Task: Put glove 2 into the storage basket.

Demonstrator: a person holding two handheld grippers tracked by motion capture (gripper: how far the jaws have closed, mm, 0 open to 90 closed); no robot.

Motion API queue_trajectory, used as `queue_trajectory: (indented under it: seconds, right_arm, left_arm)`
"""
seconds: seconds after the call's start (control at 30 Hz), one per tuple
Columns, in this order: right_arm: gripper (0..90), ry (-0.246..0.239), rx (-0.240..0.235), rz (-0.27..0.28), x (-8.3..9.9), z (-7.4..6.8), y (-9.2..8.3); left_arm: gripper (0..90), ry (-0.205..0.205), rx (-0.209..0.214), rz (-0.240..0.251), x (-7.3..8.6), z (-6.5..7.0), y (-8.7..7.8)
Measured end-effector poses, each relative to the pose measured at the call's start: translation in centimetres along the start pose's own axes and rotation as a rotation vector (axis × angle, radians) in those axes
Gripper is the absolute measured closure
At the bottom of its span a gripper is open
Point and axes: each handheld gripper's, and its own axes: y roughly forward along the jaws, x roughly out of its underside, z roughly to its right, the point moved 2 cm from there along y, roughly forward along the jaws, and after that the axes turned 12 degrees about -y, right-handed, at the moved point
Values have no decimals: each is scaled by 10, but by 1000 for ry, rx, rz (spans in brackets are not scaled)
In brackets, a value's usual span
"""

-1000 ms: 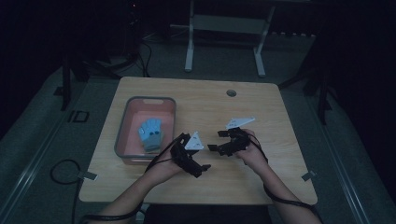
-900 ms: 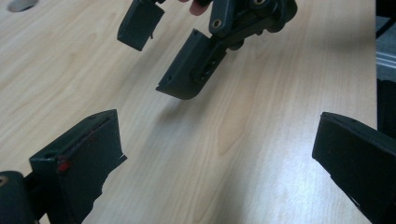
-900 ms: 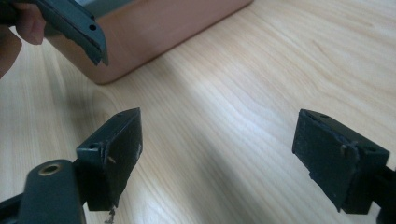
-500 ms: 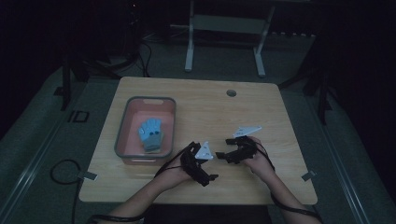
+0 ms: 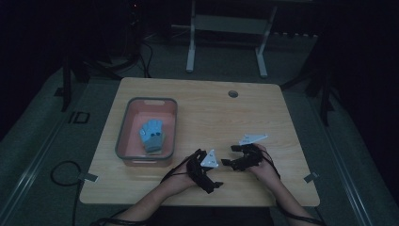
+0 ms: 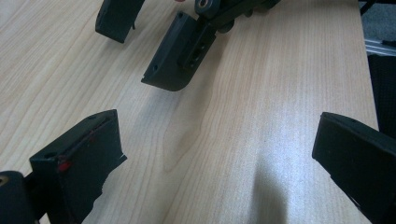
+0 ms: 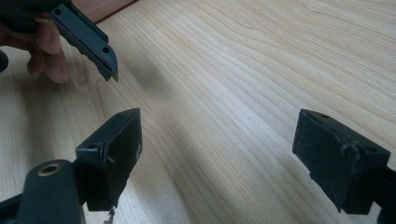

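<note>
My left gripper (image 5: 214,176) sits low over the bare wooden table (image 5: 202,108) near its front edge, jaws wide open and nothing between them. My right gripper (image 5: 229,155) is just to its right, also open and empty, and the two point at each other. In the left gripper view my own gripper (image 6: 217,154) frames bare wood, with the right gripper's jaws ahead at the top. In the right gripper view my own gripper (image 7: 226,149) spans empty tabletop, with a jaw of the left gripper and the hand's fingers (image 7: 46,51) at the upper left.
A pink tray (image 5: 123,127) with a grey rim stands on the left half of the table and holds a light blue glove (image 5: 152,134). A small round hole (image 5: 233,93) is near the table's far edge. Cables trail from both grippers toward the person.
Both grippers have drawn back toward the near edge of the table. The left one has also shifted right, closer to the right one. Both stay open and empty.
</note>
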Motion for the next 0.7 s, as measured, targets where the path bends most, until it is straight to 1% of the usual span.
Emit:
queue_trajectory:
  seconds: [0.17,0.23,0.37,0.57,0.7]
  right_arm:
    - [156,3,5,13,5,0,0]
    - [157,-1,4,7,6,0,0]
    - [156,-11,4,-1,9,-1,2]
    - [155,-27,19,-3,10,-1,3]
    - [156,-20,28,-4,10,0,2]
  left_arm:
    - [17,8,2,-5,3,0,4]
    - [17,3,7,-8,4,0,6]
    - [17,10,5,-16,6,1,8]
    - [17,0,9,-1,6,0,7]
    - [17,-5,13,11,7,0,6]
